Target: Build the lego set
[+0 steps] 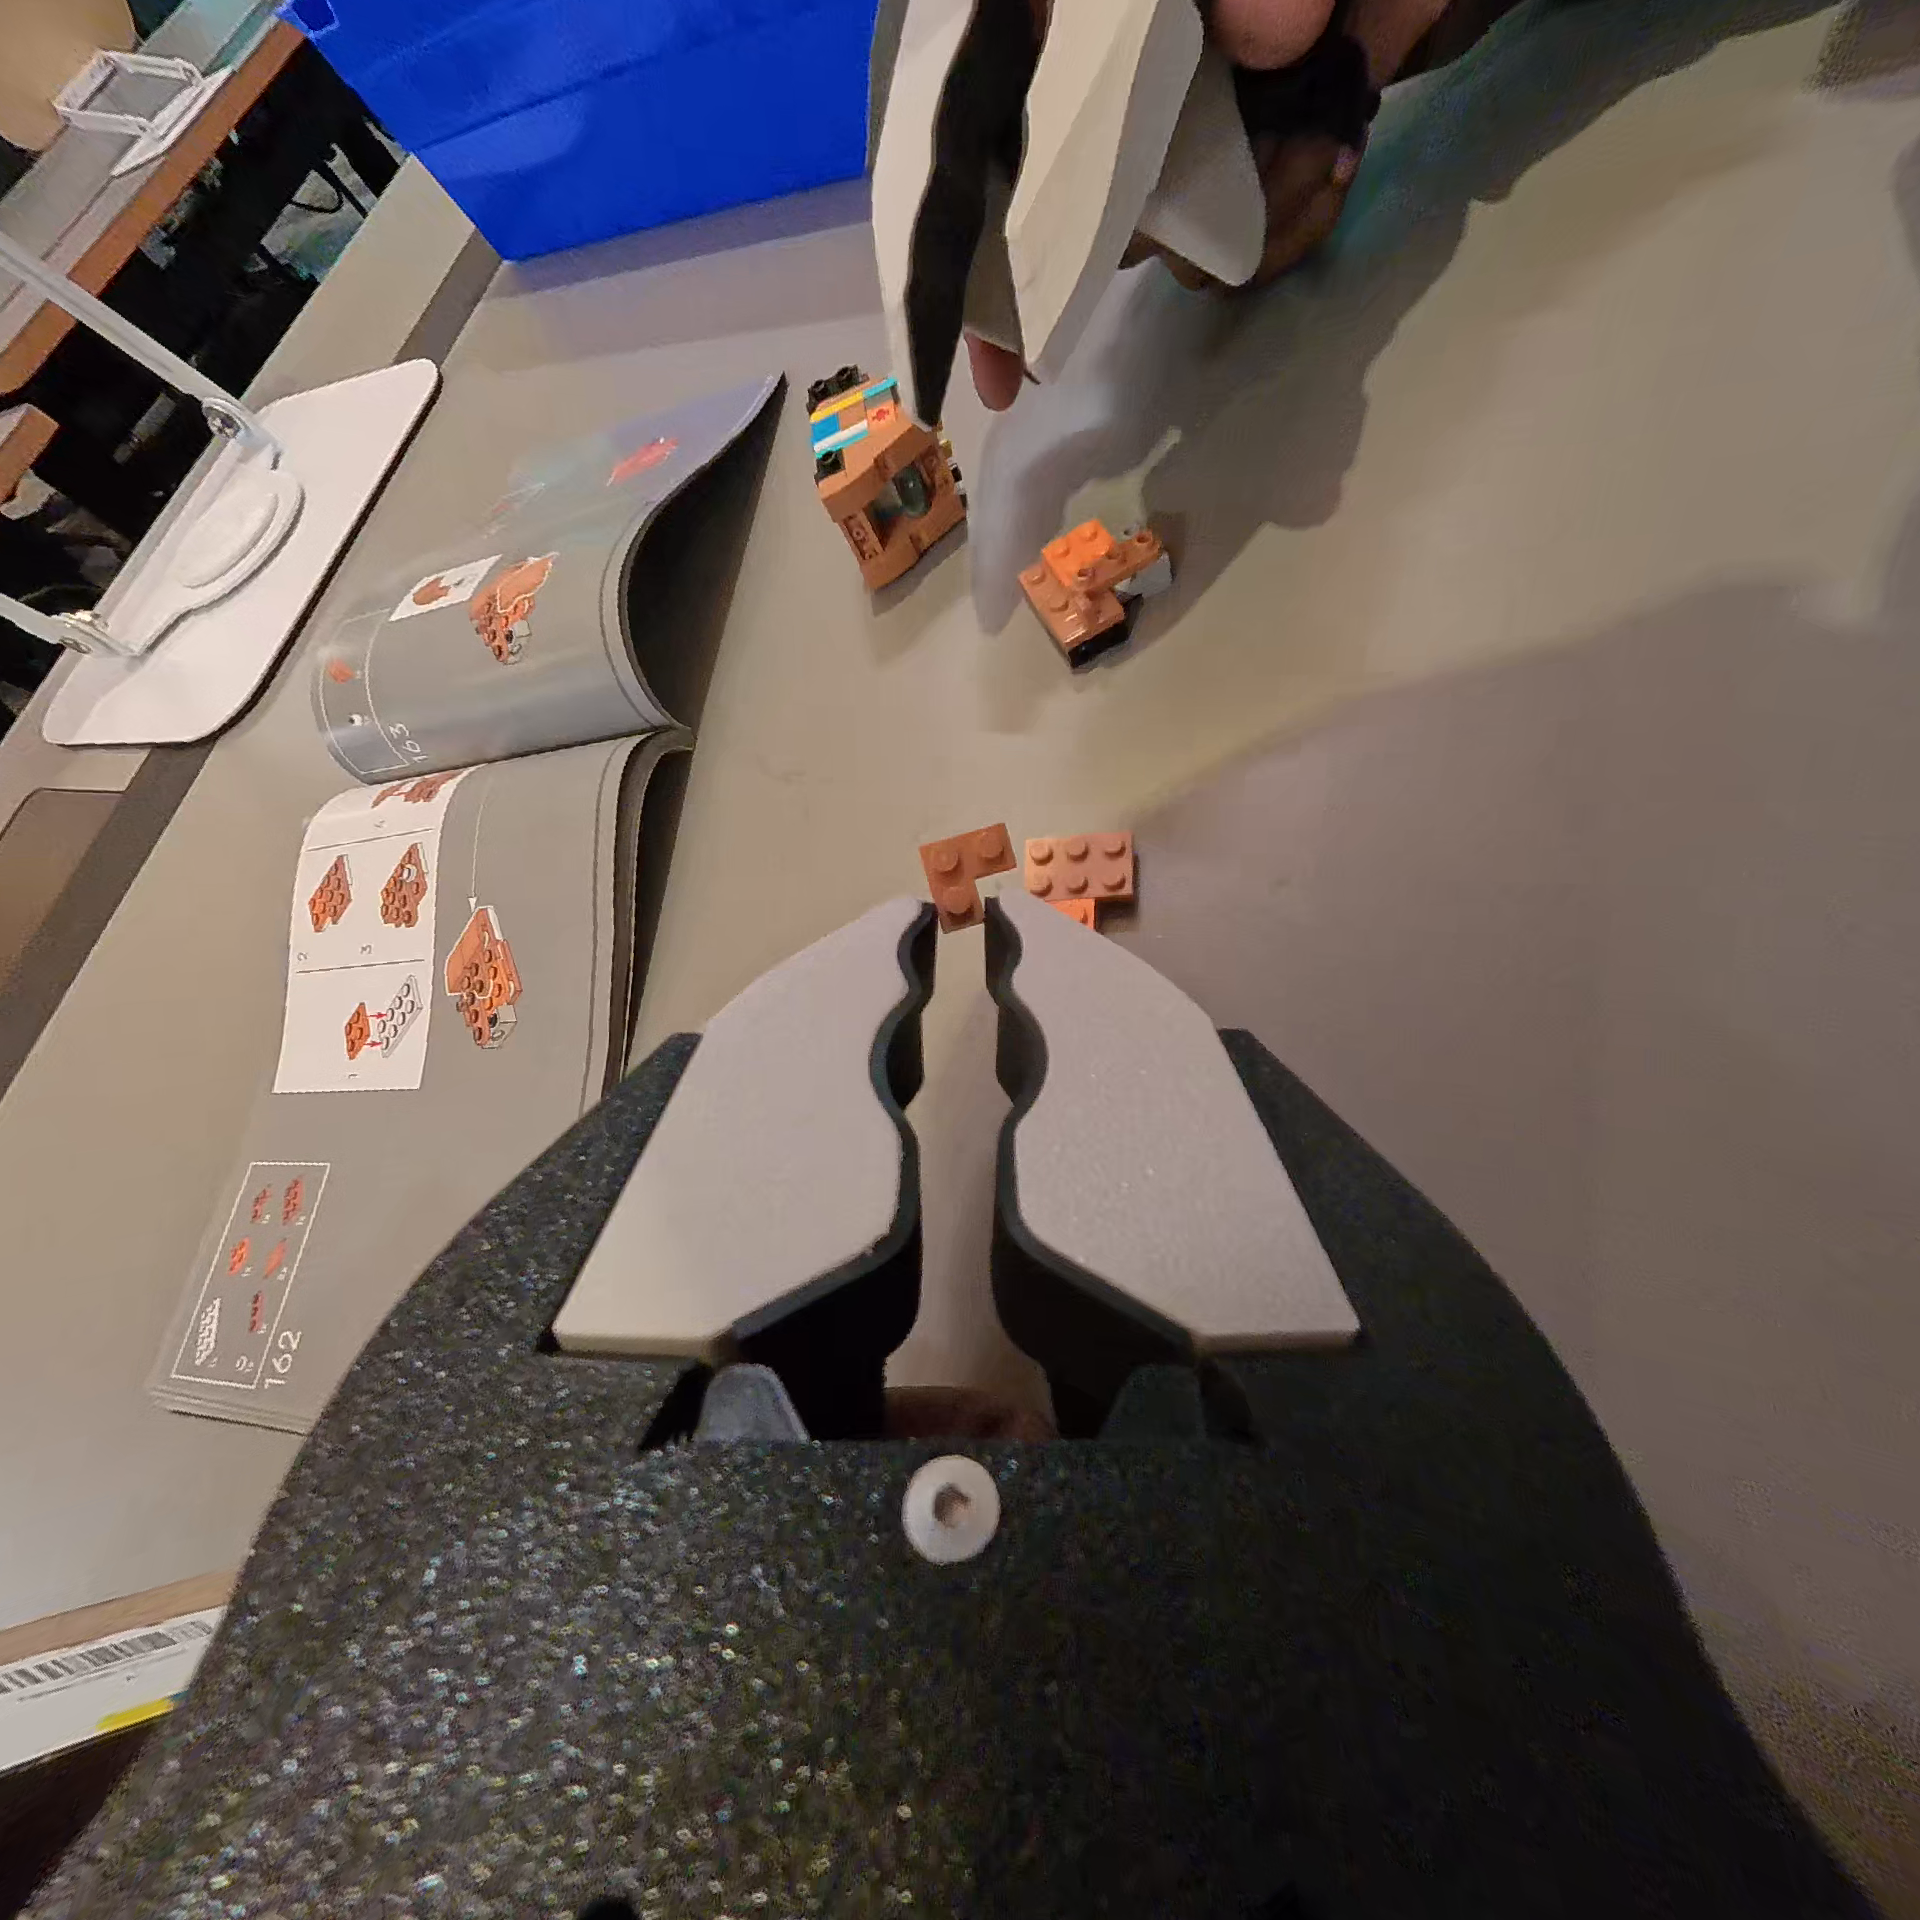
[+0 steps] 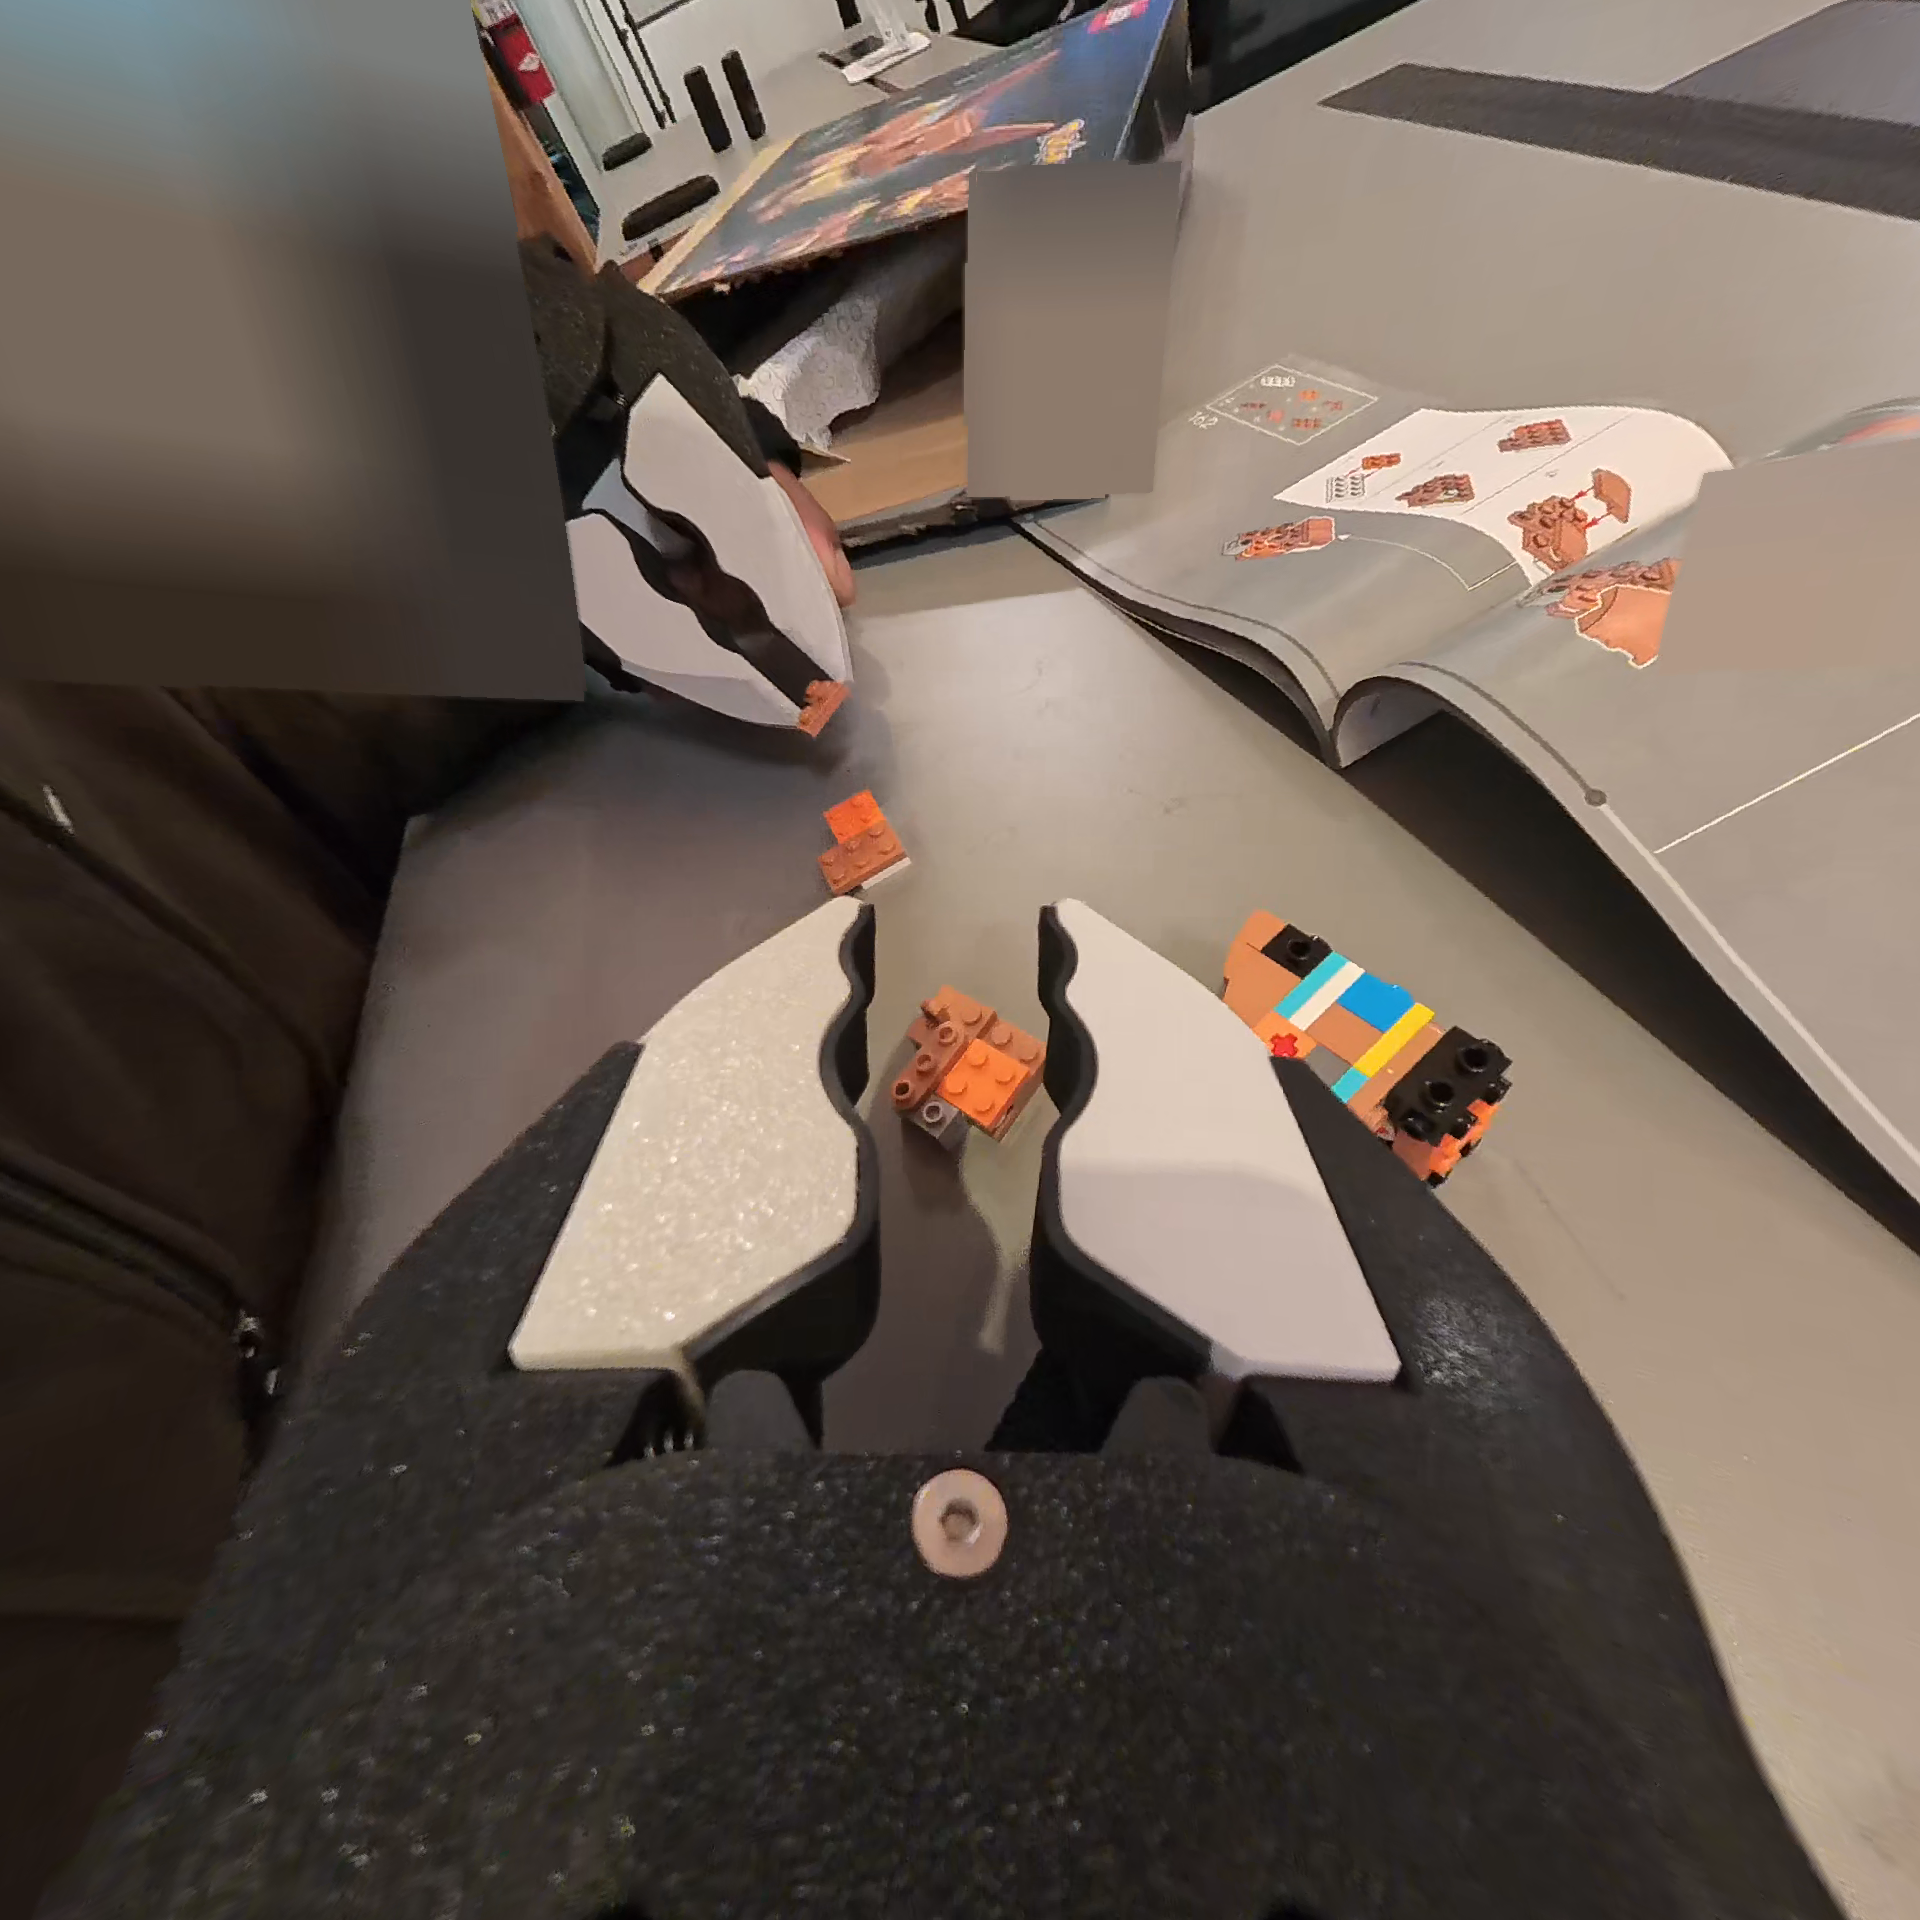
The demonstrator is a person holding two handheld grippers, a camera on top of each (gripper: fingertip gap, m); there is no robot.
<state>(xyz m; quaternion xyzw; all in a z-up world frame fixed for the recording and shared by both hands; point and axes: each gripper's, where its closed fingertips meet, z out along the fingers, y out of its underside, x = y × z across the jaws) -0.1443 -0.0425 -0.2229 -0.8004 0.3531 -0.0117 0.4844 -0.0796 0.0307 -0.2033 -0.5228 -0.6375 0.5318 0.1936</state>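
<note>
Left hand-held gripper point(image 1: 961, 914) pinches brown corner plate point(image 1: 966, 864) at fingertips, lifted off grey desk point(image 1: 1455, 935). Orange plates point(image 1: 1081, 871) lie just right of its tips. Right hand-held gripper point(image 2: 956, 914) spread, empty, above small orange-brown assembly point(image 2: 971, 1065) lying between its fingers. Larger striped brown build point(image 2: 1361, 1039) just beyond its right finger. Open instruction booklet point(image 2: 1455, 582) farther off, beyond that.

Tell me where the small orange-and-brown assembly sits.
In the right wrist view, the small assembly lies on the table between the open right gripper's fingers, left of the striped build.
</note>
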